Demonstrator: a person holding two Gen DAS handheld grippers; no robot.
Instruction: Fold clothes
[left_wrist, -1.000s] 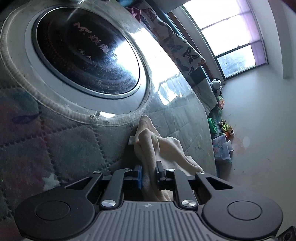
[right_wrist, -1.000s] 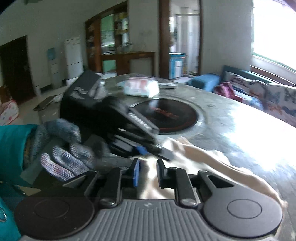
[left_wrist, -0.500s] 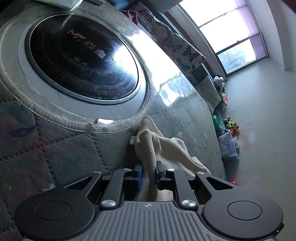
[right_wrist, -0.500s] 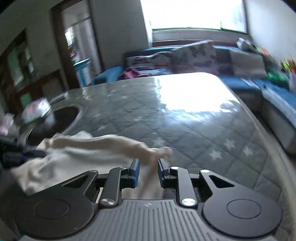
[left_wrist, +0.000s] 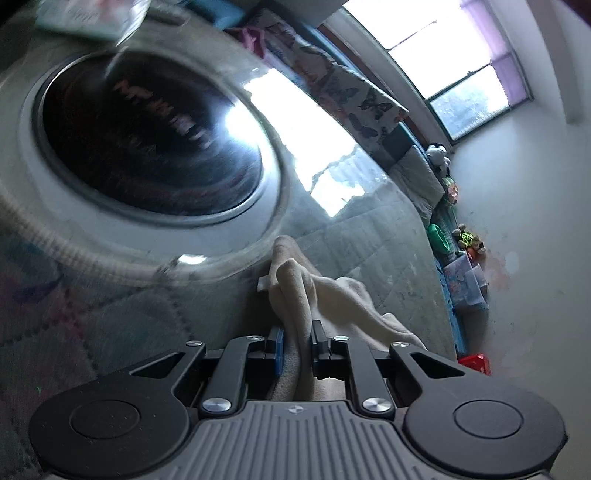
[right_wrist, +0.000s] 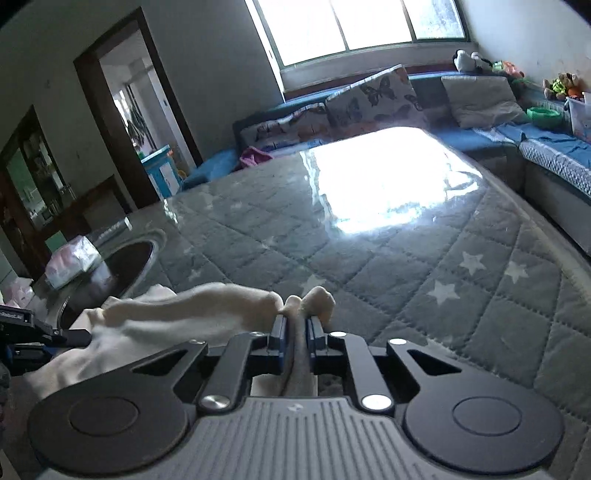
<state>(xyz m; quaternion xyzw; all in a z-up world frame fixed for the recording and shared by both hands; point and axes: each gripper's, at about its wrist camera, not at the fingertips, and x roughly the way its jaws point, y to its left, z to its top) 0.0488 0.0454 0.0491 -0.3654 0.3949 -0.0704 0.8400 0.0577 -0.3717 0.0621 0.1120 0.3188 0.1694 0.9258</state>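
Note:
A cream garment (left_wrist: 332, 295) lies bunched on the grey quilted table cover (left_wrist: 373, 251) beside the round black cooktop (left_wrist: 147, 140). My left gripper (left_wrist: 297, 330) is shut on a thick fold of it, and cloth fills the gap between the pads. In the right wrist view the same garment (right_wrist: 192, 310) stretches leftward to the left gripper (right_wrist: 37, 334). My right gripper (right_wrist: 295, 321) is closing its jaws on the other end, and its pads press a thin ridge of cloth that pokes out above them.
The starred quilted cover (right_wrist: 406, 258) spreads wide ahead of the right gripper, with sun glare in its middle. A tissue pack (right_wrist: 72, 260) sits by the cooktop (right_wrist: 125, 262). A blue sofa (right_wrist: 535, 140) with butterfly cushions (right_wrist: 380, 96) wraps the far sides.
My right gripper swung from beside the left hand over to the garment's other end, rolled, opened a little and closed on the cloth. The left gripper kept its grip and rolled slightly.

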